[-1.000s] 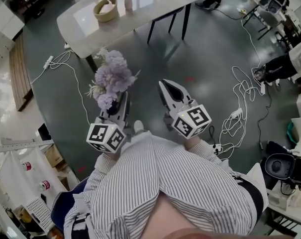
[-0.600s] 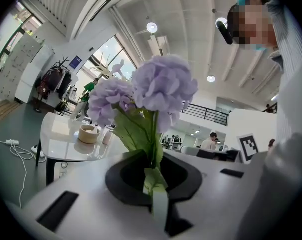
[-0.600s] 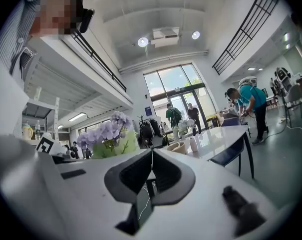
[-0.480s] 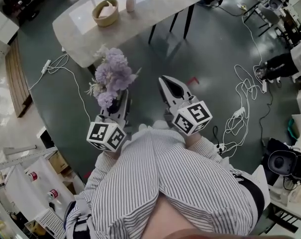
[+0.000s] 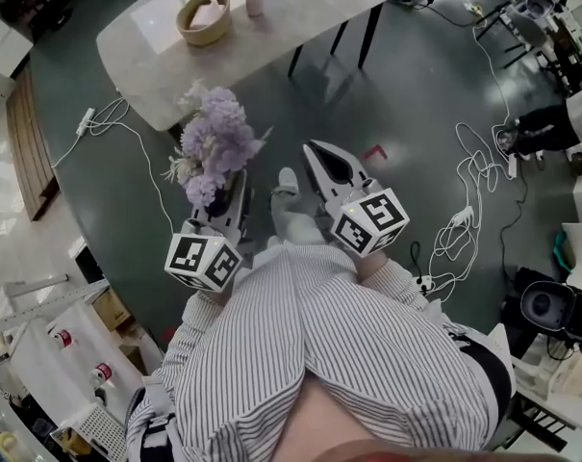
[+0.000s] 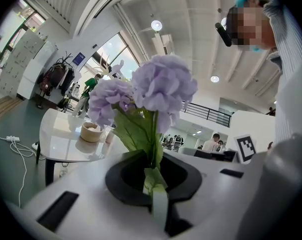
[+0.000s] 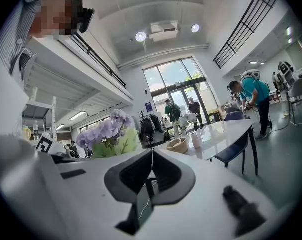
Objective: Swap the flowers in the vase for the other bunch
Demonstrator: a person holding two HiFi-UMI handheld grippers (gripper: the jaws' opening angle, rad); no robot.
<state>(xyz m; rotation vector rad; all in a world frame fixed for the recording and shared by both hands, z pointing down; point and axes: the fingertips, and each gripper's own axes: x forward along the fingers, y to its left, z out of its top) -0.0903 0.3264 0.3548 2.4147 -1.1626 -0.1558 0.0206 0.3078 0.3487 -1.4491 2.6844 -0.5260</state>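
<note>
Lilac bunch (image 5: 214, 144) upright in left tongs (image 5: 236, 189); vase (image 5: 255, 1) on table (image 5: 305, 12).

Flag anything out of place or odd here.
Loose white cables trail across the floor left of the table and coil in a tangle at the right, where someone could trip. Nothing looks spilled or broken.

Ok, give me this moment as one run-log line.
left tool: shut on purple bunch | right tool: shut, empty | vase: on table ahead, white flowers in it | step: swap not yet done
</note>
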